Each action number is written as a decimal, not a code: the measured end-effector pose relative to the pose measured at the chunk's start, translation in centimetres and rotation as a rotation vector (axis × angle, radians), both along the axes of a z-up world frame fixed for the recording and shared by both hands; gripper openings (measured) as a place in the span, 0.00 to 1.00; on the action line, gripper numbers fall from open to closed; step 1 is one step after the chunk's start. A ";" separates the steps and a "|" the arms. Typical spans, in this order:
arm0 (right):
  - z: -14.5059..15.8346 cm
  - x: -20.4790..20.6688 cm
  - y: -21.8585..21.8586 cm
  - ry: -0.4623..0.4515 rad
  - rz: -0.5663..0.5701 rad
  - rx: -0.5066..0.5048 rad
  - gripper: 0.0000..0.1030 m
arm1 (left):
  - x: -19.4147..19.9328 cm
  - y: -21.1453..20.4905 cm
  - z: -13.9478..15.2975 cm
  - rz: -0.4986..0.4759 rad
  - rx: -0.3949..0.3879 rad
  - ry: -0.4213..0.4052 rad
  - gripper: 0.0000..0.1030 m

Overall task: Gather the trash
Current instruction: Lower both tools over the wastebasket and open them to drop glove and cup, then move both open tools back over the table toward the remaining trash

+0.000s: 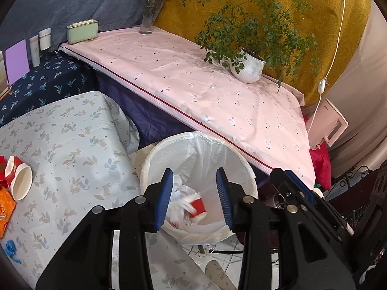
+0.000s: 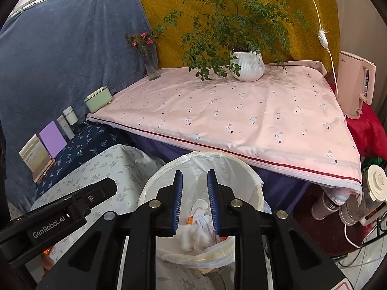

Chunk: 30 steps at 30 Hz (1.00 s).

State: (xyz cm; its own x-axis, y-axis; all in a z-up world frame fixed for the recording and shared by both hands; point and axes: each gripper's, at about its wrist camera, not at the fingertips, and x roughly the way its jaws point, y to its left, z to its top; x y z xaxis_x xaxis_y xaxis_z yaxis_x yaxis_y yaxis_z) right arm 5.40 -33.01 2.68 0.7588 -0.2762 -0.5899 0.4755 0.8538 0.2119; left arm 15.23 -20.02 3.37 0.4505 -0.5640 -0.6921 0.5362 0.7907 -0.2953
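Both claws hang over the lined trash bin (image 1: 200,188), mouths pointed down into it, which suits dropping rubbish straight into the bag. The left gripper (image 1: 194,198) is spread wide and empty; directly below its gap a red paper cup (image 1: 197,206) lies blurred among crumpled white paper, so it may be mid-fall, though that cannot be told for sure. The right gripper (image 2: 193,200) is narrower, its pads apart with nothing between them, and white tissue (image 2: 193,235) sits in the bag beneath it.

More trash waits well to the left of the left gripper on the rabbit-print tablecloth (image 1: 72,149): a tipped red-and-white cup (image 1: 19,181), an orange wrapper (image 1: 6,207) and a small blue scrap (image 1: 11,249).

Beyond the bin, ahead of both claws, a pink-covered table (image 2: 241,125) carries a potted plant (image 2: 246,65), a glass flower vase (image 2: 151,65) and a green box (image 2: 98,101). Blue and mustard cloths drape the wall behind.
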 end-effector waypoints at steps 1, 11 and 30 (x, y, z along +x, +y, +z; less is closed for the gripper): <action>0.1 0.0 0.0 -0.001 0.001 0.000 0.22 | 0.0 0.1 0.0 0.002 -0.001 0.001 0.35; 0.8 0.3 2.2 -0.005 0.036 -0.020 0.25 | 0.1 2.8 0.6 0.065 0.000 -0.028 0.39; 2.2 2.0 11.1 -0.017 0.187 -0.062 0.36 | 0.8 15.6 0.6 0.334 0.028 -0.054 0.57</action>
State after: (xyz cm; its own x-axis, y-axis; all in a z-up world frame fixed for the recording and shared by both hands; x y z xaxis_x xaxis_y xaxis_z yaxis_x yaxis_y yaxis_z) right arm 7.40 -21.90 4.90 0.8098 -0.1647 -0.5631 0.3039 0.9388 0.1625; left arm 16.07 -4.41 3.96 0.6435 -0.3598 -0.6756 0.2600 0.9329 -0.2492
